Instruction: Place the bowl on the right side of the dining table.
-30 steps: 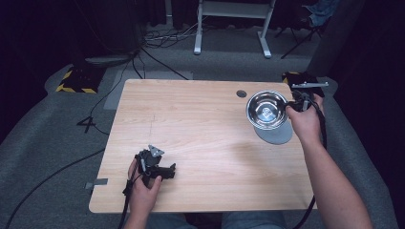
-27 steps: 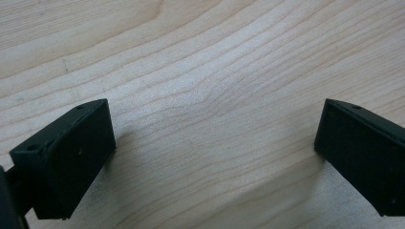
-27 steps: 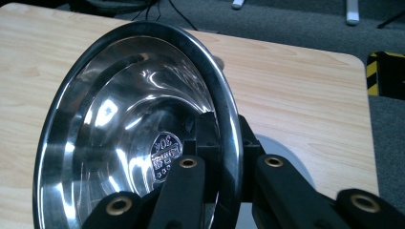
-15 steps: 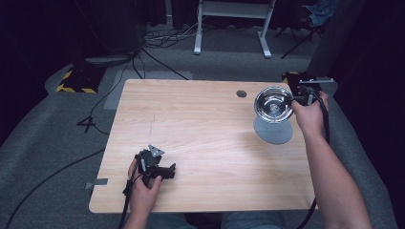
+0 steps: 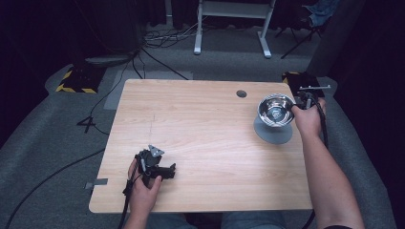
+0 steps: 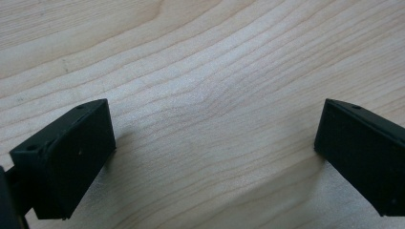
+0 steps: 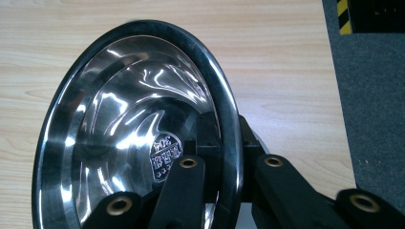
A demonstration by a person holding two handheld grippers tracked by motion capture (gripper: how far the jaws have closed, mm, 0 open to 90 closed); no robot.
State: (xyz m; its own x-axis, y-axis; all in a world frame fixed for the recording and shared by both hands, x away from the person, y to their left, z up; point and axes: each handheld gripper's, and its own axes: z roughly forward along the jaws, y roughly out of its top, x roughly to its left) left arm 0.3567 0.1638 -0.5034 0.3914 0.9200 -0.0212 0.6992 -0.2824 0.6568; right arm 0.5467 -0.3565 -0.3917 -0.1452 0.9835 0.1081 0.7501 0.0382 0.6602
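Right gripper view: the steel bowl (image 7: 129, 138) looks light, stiff and slippery, best held by its rolled rim. The right gripper (image 7: 222, 191) pinches that rim, one jaw inside, one outside, holding the bowl tilted above a grey disc (image 5: 273, 134) at the table (image 5: 200, 124) edge. The left gripper (image 6: 210, 157) rests wide open, empty.

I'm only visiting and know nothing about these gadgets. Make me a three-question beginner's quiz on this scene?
1. True or false: the right gripper is clamped on the rim of the steel bowl.
2. What lies under the left gripper: A) wooden table, B) grey mat, C) carpet?
3. How do the left gripper's jaws stand?

Key: 1 true. 2 A. 3 wide apart, nothing between them.
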